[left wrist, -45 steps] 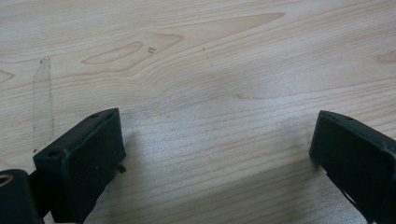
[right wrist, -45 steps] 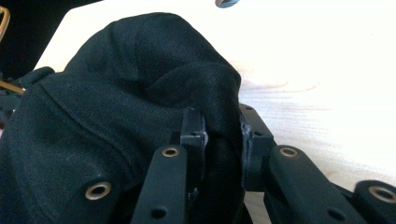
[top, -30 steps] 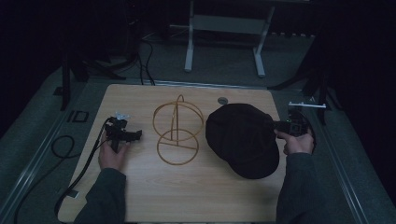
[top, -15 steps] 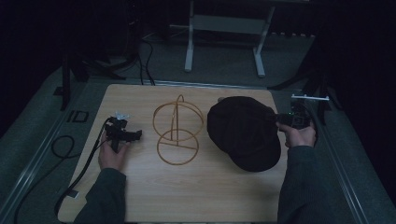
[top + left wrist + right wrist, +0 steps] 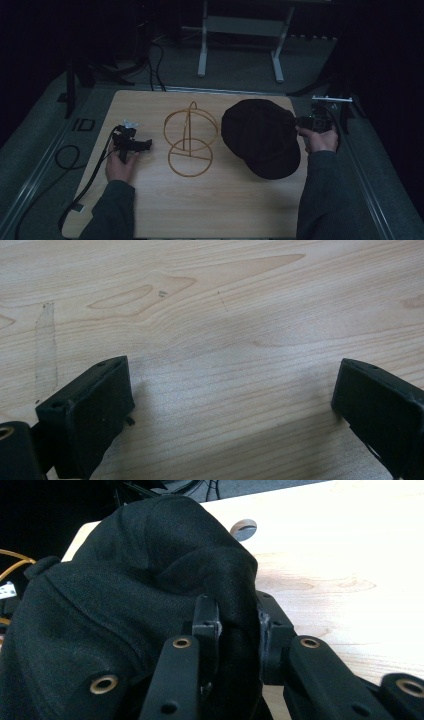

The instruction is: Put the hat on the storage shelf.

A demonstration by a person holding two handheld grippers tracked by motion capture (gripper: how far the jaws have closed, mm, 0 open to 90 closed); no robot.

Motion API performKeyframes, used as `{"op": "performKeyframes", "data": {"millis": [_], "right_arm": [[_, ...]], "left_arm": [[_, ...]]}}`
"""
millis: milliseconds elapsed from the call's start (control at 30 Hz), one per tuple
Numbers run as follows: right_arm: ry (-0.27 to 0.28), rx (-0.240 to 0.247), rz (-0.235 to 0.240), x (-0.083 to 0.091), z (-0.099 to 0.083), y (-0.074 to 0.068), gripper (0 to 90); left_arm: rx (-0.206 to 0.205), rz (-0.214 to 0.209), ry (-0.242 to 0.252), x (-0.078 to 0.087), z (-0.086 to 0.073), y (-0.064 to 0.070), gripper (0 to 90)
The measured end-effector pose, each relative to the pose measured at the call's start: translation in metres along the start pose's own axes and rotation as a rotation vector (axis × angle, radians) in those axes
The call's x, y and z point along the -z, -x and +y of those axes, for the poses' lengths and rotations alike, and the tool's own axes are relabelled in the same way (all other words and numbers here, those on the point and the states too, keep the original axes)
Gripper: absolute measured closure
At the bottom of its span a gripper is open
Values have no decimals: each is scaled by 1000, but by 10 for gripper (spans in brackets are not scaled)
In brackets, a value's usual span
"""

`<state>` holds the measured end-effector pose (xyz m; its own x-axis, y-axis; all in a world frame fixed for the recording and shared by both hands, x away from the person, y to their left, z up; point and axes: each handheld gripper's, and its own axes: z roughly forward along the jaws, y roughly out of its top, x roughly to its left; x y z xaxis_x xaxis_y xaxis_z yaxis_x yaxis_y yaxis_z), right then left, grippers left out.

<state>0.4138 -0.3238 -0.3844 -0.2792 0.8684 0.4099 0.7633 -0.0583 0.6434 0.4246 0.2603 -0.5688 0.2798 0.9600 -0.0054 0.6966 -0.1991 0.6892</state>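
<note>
The right gripper (image 5: 235, 622) has its jaws pinched on a fold of the black cap (image 5: 262, 136), which lies just to the right of the gold wire stand (image 5: 190, 140) on the table, its far edge a little raised. From where I stand, the job looks like getting the cap onto that stand. To do it well, I'd keep the pinch firm, lift the cap clear of the top loop before carrying it across, and lower the crown centred over the wire so the light stand does not tip. The left gripper (image 5: 131, 144) rests on the other side of the stand, jaws spread wide over bare wood; it could steady the stand's base ring.

The table (image 5: 225, 200) is pale grained wood. Beyond the stand, the room is dark, with grey carpet, loose cables and a metal frame's legs (image 5: 240, 45).
</note>
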Motion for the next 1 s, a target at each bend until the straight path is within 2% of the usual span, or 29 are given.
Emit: {"op": "performKeyframes", "data": {"millis": [467, 1000], "right_arm": [[5, 6, -7, 7, 14, -3, 751], [32, 10, 18, 13, 31, -15, 751]], "left_arm": [[1, 1, 0, 0, 0, 0, 27], [2, 1, 0, 0, 0, 0, 27]]}}
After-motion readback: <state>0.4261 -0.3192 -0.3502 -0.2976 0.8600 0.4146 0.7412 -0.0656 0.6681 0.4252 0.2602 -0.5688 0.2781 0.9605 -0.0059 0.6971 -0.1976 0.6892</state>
